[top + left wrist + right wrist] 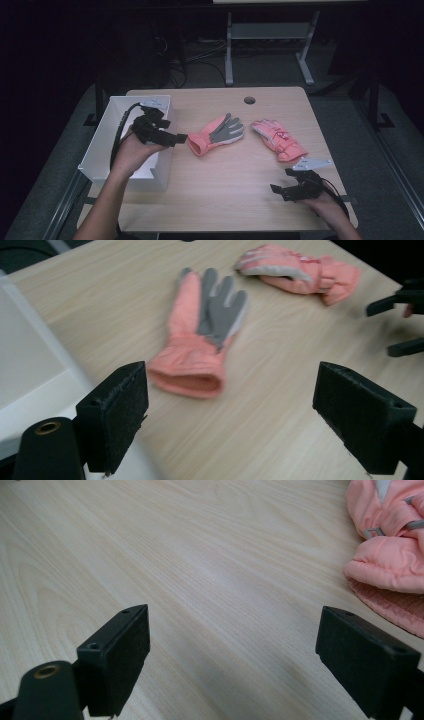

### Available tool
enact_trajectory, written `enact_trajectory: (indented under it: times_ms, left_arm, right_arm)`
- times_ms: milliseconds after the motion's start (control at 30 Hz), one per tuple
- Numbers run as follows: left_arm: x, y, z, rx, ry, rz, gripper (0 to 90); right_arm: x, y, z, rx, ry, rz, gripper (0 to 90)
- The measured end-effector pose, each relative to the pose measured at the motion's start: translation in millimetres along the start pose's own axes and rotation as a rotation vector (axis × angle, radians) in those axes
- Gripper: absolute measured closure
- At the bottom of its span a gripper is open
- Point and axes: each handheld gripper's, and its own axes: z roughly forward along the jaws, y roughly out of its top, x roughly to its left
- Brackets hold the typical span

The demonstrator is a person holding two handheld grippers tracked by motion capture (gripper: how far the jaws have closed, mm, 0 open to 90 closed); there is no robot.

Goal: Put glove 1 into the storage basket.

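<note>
Two salmon-pink gloves lie on the wooden table (210,170). One glove (216,133) (202,335) is palm up, its grey palm showing, cuff towards the box. The other glove (278,139) (300,271) (387,550) lies to its right, back up. My left gripper (175,138) (230,415) hovers over the box's right wall, open and empty, pointing at the first glove's cuff. My right gripper (276,190) (232,665) rests low near the table's front right, open and empty, just in front of the second glove's cuff.
A white open box (107,135) (30,360) stands on the table's left side. A round cable hole (249,100) sits near the far edge. Beyond the table is a dark floor with another table's white legs (229,50) and cables.
</note>
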Motion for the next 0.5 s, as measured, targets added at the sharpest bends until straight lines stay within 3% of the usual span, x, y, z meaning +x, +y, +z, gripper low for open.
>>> enact_trajectory:
  times_ms: [233,500]
  left_arm:
    - [-30.7,-3.1,28.6,-0.014,-0.056,0.039,17.8]
    - [-47.5,-19.1,57.3,-0.024,-0.083,0.055,35.5]
  right_arm:
    - [-0.1,-0.1,0.0,-0.001,0.002,0.000,13.7]
    - [-0.2,-0.1,0.0,-0.001,0.004,0.000,13.7]
